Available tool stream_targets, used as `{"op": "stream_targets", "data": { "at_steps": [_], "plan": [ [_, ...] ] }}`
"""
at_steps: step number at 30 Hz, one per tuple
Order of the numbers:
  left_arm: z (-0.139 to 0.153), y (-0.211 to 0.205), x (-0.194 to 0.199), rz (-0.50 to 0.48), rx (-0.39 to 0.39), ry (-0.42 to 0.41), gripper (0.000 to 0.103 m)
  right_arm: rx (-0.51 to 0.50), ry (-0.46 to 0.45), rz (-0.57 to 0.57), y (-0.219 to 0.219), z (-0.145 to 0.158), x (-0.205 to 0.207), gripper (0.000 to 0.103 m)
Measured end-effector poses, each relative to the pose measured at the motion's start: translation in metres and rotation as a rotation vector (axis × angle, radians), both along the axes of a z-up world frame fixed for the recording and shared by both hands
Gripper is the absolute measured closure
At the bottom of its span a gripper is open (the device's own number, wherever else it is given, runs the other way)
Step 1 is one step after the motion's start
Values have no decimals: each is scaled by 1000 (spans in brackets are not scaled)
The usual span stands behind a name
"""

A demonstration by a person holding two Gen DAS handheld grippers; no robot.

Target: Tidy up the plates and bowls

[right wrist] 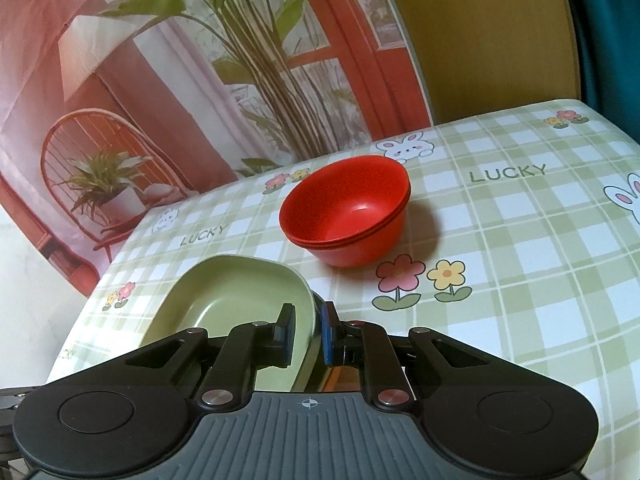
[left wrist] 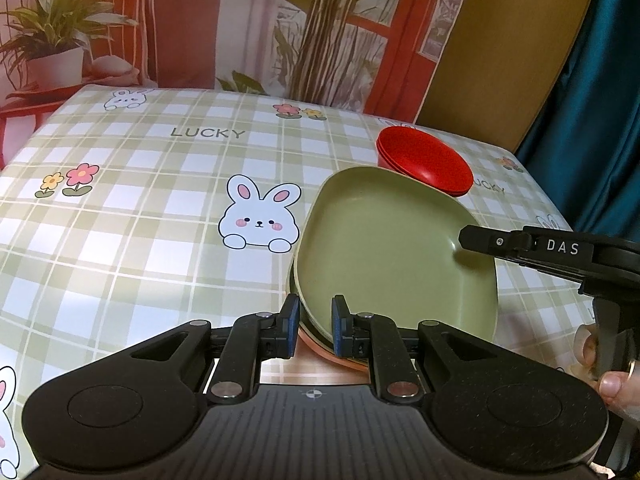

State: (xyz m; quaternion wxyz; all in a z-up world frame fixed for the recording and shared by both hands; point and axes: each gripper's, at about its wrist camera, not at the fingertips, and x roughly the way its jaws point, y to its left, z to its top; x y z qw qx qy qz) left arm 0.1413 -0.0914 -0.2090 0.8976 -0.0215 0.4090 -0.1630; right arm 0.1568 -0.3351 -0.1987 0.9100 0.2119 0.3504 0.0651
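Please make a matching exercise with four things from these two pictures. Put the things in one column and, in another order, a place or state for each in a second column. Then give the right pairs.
Things
1. square green plate
2. stacked red plastic bowls
3. left gripper
4. checked tablecloth with rabbits

Places or states
A. covers the table
B. behind the plate, untouched
C. held at two edges by the grippers, on top of a pile
D. shut on the plate's near rim

Pairs: 1-C, 2-B, 3-D, 4-A
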Motion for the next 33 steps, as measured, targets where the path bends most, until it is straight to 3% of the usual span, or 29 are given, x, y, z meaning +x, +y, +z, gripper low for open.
{"op": "stream_targets", "data": {
  "at_steps": [4, 13, 18, 33],
  "plan": [
    [-1, -1, 0, -1, -5, 6, 78, -8, -2, 2, 1, -2, 0, 89],
    [-3, 0, -1, 7, -10, 11, 77, -22, -13, -7, -1, -1, -2, 88],
    [-4, 2, -1, 13, -12, 15, 77, -38, -24, -8, 0, 0, -4, 81],
    [-9, 3, 0, 38, -29, 34, 76, 10, 4, -34, -14, -13, -17, 86]
  ]
}}
